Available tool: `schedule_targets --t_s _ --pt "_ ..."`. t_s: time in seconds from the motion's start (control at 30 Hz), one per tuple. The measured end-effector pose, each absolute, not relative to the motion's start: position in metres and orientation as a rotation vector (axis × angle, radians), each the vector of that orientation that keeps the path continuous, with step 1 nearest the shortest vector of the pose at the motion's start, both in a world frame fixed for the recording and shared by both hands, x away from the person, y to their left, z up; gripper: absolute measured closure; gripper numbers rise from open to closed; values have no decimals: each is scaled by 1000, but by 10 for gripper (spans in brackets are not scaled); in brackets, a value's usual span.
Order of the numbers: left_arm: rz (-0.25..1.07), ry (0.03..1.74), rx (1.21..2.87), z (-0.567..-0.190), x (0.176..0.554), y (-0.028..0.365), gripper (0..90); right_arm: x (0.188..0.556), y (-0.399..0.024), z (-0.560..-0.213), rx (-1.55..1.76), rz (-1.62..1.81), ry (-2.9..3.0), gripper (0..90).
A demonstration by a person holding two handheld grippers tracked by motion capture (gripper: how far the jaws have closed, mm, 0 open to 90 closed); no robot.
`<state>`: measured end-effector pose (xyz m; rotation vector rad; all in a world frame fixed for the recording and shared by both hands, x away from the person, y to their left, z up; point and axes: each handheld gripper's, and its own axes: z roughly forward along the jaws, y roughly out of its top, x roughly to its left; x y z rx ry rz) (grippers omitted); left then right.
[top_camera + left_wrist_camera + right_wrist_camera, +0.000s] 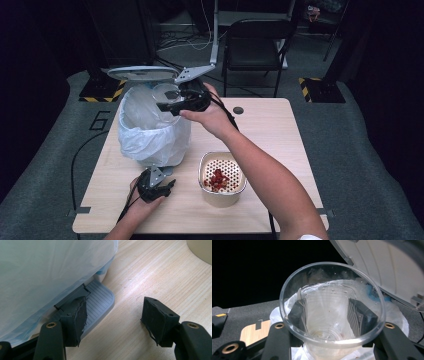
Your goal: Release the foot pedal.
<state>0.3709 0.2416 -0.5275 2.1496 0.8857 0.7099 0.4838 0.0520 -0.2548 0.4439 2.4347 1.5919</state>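
One clear cup, clamped between the pads of the right gripper, hangs over the open bin; nothing more than traces shows inside the cup. The bin is lined with a white bag, its lid is raised, and what lies inside it cannot be made out. One beige bowl stands on the table just beside the bin, holding a perforated strainer with a small heap of red bits. The left gripper is at the bin's pedal, one jaw resting on it, the other over the table; the jaws stand apart, clamping nothing.
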Motion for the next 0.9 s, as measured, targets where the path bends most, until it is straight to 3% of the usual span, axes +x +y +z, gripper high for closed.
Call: schedule_targets --t_s 0.43,0.5,0.6,0.9 --pt "722 885 2151 -527 371 242 367 498 89 -271 539 1522 2447 481" --pt "722 884 2152 -527 371 242 366 499 94 -274 594 1522 2409 417" --pt "710 885 2150 -528 371 242 367 500 100 -277 664 1543 2377 244" --pt "736 892 2125 -529 371 240 365 496 94 -280 698 1572 2386 159"
